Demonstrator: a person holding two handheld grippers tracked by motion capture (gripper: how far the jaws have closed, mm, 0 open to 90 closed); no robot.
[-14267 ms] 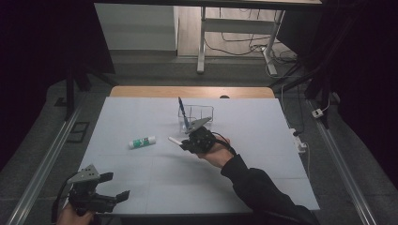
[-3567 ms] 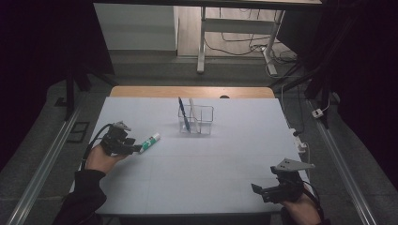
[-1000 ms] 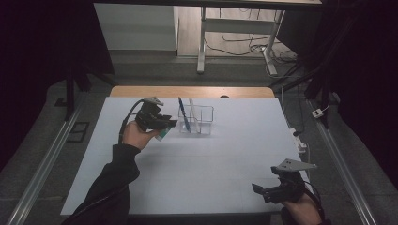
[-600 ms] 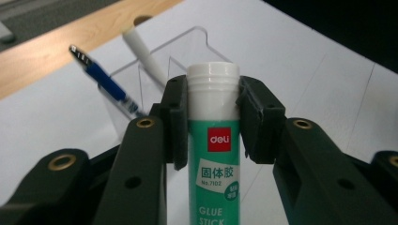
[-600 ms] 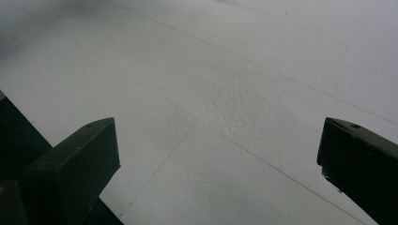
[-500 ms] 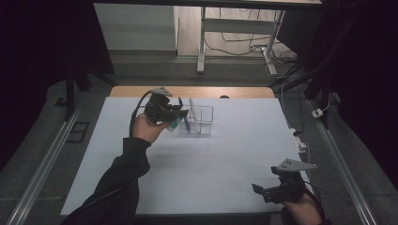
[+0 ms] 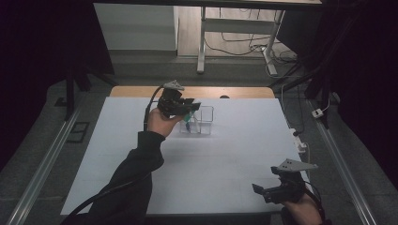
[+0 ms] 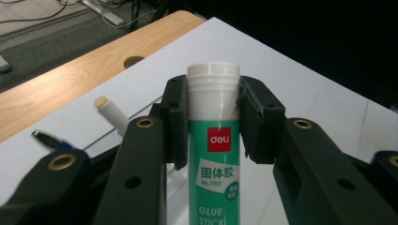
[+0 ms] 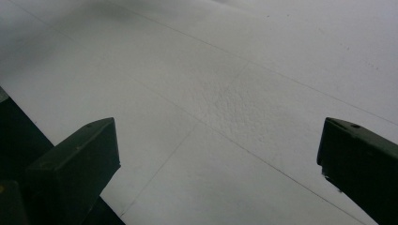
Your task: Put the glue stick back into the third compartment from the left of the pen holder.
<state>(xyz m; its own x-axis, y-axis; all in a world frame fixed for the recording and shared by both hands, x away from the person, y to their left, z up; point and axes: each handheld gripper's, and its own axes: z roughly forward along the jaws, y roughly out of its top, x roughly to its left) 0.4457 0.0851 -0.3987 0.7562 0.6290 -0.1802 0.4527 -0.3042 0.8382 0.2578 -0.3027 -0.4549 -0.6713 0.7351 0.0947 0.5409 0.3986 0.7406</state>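
Gripping the green-and-white glue stick [image 8: 213, 140] just below its white cap, the left gripper [image 7: 180, 105] is holding it over the near rim of the clear plastic organiser box [image 7: 199, 121]. Its jaws are pressing both sides. If released off-centre, the stick is likely catching the rim or knocking the blue pen [image 8: 49, 139] inside. The right gripper [image 7: 277, 190] is resting wide open, holding nothing, above the white table [image 7: 234, 154].

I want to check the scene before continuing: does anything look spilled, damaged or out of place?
Nothing stands out. The left gripper holds the glue stick squarely, and the clear holder stands upright on the table.
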